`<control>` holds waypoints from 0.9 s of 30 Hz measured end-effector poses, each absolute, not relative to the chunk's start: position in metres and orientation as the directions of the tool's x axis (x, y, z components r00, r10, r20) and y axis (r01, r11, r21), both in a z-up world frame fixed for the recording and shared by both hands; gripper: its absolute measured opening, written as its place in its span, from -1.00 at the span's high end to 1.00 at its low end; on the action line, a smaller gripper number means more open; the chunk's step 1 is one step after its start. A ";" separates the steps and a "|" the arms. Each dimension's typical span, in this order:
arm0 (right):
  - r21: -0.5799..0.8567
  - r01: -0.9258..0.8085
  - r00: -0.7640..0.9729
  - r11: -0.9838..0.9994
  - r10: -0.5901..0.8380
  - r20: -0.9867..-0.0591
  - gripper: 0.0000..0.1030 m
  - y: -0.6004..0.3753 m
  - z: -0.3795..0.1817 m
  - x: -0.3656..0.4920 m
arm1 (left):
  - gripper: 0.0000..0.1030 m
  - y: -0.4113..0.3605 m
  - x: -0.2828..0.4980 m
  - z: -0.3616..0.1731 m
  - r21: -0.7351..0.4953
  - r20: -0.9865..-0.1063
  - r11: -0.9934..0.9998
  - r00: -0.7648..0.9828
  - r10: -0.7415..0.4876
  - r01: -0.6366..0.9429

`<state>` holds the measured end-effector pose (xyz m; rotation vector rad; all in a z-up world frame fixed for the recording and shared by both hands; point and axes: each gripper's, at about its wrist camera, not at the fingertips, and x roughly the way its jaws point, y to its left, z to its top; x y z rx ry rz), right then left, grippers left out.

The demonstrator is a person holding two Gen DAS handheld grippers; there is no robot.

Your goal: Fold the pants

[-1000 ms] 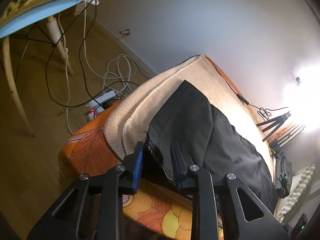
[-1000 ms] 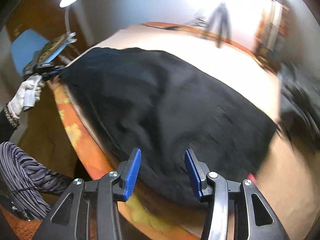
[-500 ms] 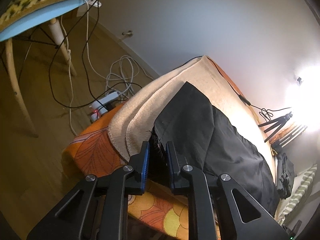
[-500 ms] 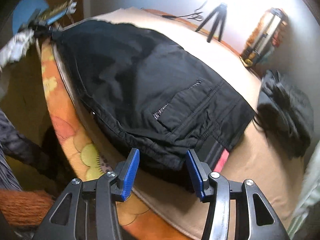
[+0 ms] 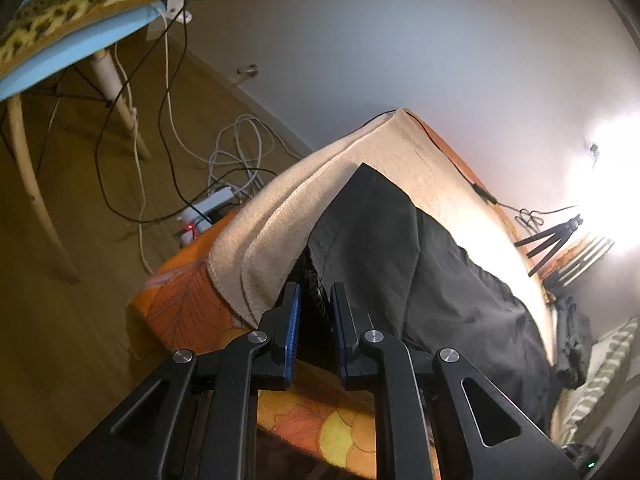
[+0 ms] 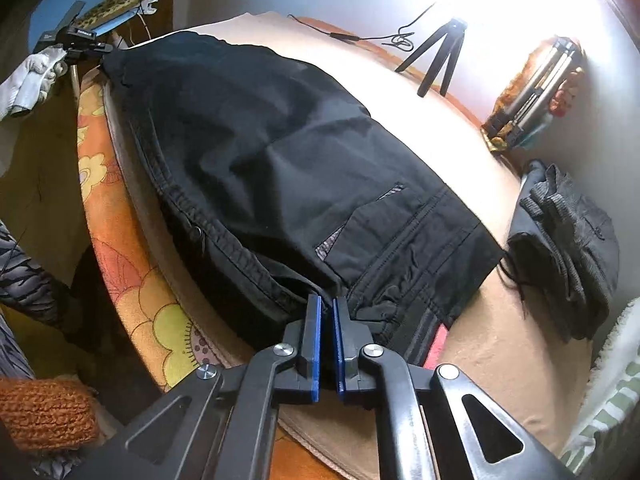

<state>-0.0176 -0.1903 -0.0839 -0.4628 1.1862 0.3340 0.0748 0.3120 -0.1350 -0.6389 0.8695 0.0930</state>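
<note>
The left gripper [image 5: 314, 312], angling downward at lower centre, is clamping the hem of the pants [image 5: 420, 264]. The right gripper [image 6: 326, 320], pointing steeply down, is pinching their waistband edge. The pants are lying across the blanket [image 6: 460, 128], mid-frame.

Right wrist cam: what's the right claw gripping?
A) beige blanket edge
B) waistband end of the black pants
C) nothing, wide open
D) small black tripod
B: the right claw is pinched shut on the black pants at their near edge by the waistband, far from the tripod.
</note>
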 end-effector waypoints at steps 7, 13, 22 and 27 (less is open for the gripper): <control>-0.170 -0.444 0.316 0.880 -0.024 -0.948 0.96 -0.194 -0.096 -0.013 | 0.43 0.321 0.067 -0.139 -0.504 -0.746 0.789 0.637 -0.194 -0.350; -0.192 -0.448 0.314 0.873 -0.048 -0.948 0.94 -0.190 -0.099 -0.012 | 0.30 0.326 0.070 -0.153 -0.538 -0.761 0.742 0.610 -0.223 -0.400; -0.193 -0.443 0.320 0.876 -0.046 -0.946 0.92 -0.191 -0.099 -0.012 | 0.30 0.321 0.072 -0.153 -0.595 -0.721 0.715 0.636 -0.274 -0.367; -0.192 -0.443 0.318 0.876 -0.046 -0.947 0.91 -0.191 -0.100 -0.011 | 0.30 0.317 0.074 -0.145 -0.597 -0.707 0.726 0.652 -0.274 -0.342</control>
